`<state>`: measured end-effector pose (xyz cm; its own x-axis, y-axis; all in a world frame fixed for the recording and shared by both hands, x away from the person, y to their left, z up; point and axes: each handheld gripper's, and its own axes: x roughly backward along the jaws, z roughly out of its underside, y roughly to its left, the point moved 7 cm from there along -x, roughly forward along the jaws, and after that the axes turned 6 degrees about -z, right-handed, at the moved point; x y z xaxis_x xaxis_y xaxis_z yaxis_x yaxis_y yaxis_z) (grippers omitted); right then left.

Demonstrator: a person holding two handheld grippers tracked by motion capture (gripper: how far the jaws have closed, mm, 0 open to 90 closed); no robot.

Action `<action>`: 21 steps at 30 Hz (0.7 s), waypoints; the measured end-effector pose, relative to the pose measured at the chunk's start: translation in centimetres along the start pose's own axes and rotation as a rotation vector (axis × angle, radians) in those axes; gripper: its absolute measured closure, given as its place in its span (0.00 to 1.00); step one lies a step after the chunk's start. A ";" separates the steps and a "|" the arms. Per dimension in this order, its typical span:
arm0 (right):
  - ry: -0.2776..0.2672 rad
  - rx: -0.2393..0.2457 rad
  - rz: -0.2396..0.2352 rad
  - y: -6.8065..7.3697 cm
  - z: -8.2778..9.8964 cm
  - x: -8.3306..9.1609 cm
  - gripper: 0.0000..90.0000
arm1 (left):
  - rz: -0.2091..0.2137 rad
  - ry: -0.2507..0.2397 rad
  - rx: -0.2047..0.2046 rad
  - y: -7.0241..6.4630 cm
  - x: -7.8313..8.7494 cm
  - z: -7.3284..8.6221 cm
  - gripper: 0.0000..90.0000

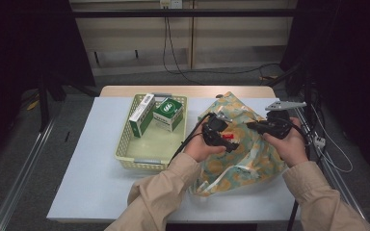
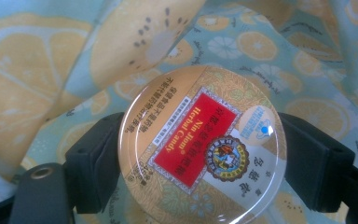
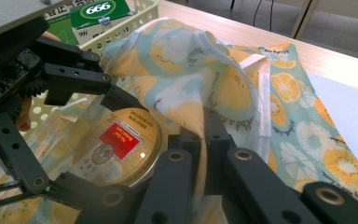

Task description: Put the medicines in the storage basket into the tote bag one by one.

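A round gold herbal candy tin (image 2: 203, 149) with a red label sits between the pads of my left gripper (image 1: 219, 132), which is shut on its rim. The tin (image 3: 116, 147) hangs just over a fabric bag (image 1: 250, 154) printed with orange slices, near the bag's raised mouth. My right gripper (image 3: 200, 135) is shut on a fold of the bag's (image 3: 191, 84) edge and holds it up. In the high view the right gripper (image 1: 257, 126) sits close to the right of the left one, over the bag.
A pale yellow plastic basket (image 1: 125, 144) stands left of the bag. It holds a green-and-white box (image 1: 142, 114) and a green box (image 1: 168, 113) at its far end. Bare white tabletop (image 1: 91, 159) lies left of the basket and in front.
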<state>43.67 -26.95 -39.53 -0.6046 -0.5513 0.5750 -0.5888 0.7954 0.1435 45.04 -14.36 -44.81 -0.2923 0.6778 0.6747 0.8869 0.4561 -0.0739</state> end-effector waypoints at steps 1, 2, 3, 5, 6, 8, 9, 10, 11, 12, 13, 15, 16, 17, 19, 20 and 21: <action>0.002 0.002 -0.001 0.1 0.0 0.0 1.00 | -0.003 0.008 -0.010 0.1 0.0 0.0 0.22; 0.001 0.003 -0.001 0.1 0.0 -0.1 1.00 | -0.005 0.006 -0.012 0.1 -0.1 0.0 0.22; 0.002 0.005 -0.003 0.2 -0.1 -0.1 1.00 | -0.008 0.007 -0.011 0.1 -0.1 0.0 0.22; 0.004 0.009 -0.005 0.3 -0.1 -0.2 1.00 | -0.010 0.002 -0.008 0.3 -0.2 -0.1 0.22; 0.005 0.011 -0.006 0.3 -0.1 -0.2 1.00 | -0.014 -0.015 0.001 0.4 -0.4 -0.2 0.22; 0.007 0.011 -0.009 0.5 -0.1 -0.3 1.00 | -0.018 -0.024 0.009 0.7 -0.5 -0.3 0.22; 0.007 0.011 -0.012 0.5 -0.1 -0.4 1.00 | -0.022 -0.023 0.012 0.8 -0.6 -0.3 0.22; 0.006 0.012 -0.014 0.6 -0.2 -0.4 1.00 | -0.022 -0.028 0.019 0.9 -0.7 -0.3 0.22; 0.007 0.015 -0.016 0.6 -0.2 -0.5 1.00 | -0.018 -0.028 0.019 0.9 -0.8 -0.3 0.22; 0.007 0.019 -0.017 0.7 -0.3 -0.6 1.00 | -0.018 -0.031 0.020 1.0 -1.0 -0.4 0.22; 0.007 0.016 -0.019 0.7 -0.3 -0.6 1.00 | -0.017 -0.024 0.015 1.1 -1.1 -0.4 0.22; 0.004 0.020 -0.022 0.8 -0.5 -0.7 1.00 | -0.024 -0.025 0.013 1.2 -1.6 -0.7 0.22; 0.004 0.020 -0.022 0.8 -0.5 -0.7 1.00 | -0.023 -0.028 0.018 1.3 -1.9 -0.8 0.22; 0.005 0.020 -0.022 0.8 -0.6 -0.7 1.00 | -0.027 -0.037 0.024 1.4 -2.2 -1.1 0.22; 0.007 0.015 -0.025 0.8 -0.6 -0.8 1.00 | -0.051 -0.055 0.029 1.8 -2.9 -1.5 0.22; 0.005 0.014 -0.025 0.7 -0.7 -0.8 1.00 | -0.066 -0.086 0.044 2.1 -3.2 -1.9 0.20; 0.008 0.013 -0.022 0.7 -0.7 -0.9 1.00 | -0.073 -0.109 0.063 2.2 -3.5 -2.1 0.13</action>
<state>44.19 -25.73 -39.36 -0.5873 -0.5664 0.5781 -0.6086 0.7800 0.1460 48.77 -16.94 -45.76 -0.3957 0.6985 0.5963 0.8384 0.5397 -0.0758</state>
